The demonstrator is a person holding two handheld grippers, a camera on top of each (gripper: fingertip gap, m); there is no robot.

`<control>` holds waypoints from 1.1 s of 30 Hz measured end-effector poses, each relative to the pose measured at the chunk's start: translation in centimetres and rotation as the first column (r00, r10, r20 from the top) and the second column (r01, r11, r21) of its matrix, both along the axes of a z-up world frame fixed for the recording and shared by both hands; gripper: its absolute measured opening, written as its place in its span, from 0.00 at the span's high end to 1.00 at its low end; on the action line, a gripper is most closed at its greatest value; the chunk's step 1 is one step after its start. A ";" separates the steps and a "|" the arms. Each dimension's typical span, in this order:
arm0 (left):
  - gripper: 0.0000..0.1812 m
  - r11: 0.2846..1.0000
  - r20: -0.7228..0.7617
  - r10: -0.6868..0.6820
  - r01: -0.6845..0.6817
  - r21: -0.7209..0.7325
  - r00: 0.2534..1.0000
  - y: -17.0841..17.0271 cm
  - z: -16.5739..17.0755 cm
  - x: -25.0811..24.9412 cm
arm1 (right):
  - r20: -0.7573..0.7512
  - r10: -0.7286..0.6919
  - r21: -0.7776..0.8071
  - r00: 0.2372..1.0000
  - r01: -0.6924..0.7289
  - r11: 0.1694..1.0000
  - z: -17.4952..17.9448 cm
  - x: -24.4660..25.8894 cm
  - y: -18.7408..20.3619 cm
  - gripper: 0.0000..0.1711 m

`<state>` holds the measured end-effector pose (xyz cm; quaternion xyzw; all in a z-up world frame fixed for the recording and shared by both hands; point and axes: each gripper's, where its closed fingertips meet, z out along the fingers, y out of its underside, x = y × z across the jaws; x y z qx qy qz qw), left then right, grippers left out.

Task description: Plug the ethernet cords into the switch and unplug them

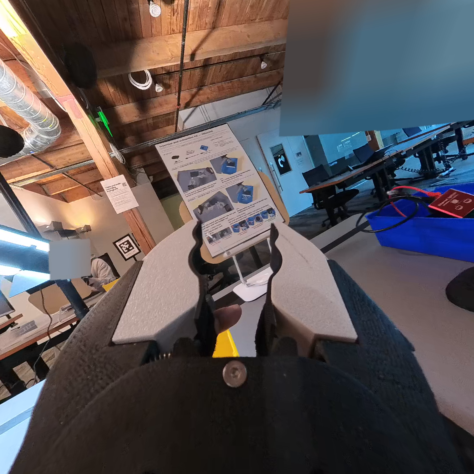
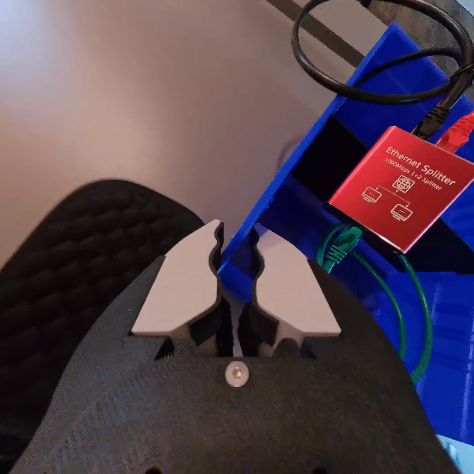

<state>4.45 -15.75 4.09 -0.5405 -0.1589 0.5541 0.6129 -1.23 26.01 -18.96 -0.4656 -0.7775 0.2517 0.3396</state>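
Note:
A red switch (image 2: 400, 189) lies in a blue bin (image 2: 372, 64). A green cord (image 2: 341, 246) is plugged into its near side. A black cord (image 2: 433, 120) and a red cord (image 2: 461, 130) are plugged into its far side. My right gripper (image 2: 238, 230) straddles the bin's near wall at the corner, jaws closed on it. My left gripper (image 1: 236, 225) is open and empty, tilted up away from the table. The left wrist view shows the bin (image 1: 423, 236), switch (image 1: 454, 202), black cord (image 1: 384, 225) and red cord (image 1: 410, 189) far right.
A black pad (image 2: 89, 256) lies on the grey table (image 1: 372, 295) left of the bin. An instruction sheet (image 1: 220, 184) on a white stand is at the table's far edge. A person's fingertip (image 1: 228, 318) shows between the left fingers. Desks and chairs stand beyond. The gap from one gripper's tips to the other's is roughly 50 cm.

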 end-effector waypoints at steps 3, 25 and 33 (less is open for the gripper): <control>0.73 1.000 0.024 0.014 -0.014 -0.023 1.000 -0.4 -0.3 -0.1 | -0.012 -0.013 0.001 1.000 0.013 1.000 -0.1 -2.0 -1.8 0.88; 0.65 0.742 0.440 0.655 -0.630 -0.226 0.614 -21.2 -9.8 -3.4 | -0.032 0.375 0.036 0.927 -0.374 0.927 0.0 -6.3 -23.2 0.84; 0.54 0.682 0.616 0.662 -0.684 -0.259 0.427 -27.9 -15.0 -1.1 | -0.065 0.567 0.109 0.822 -0.558 0.822 0.0 -5.4 -31.6 0.82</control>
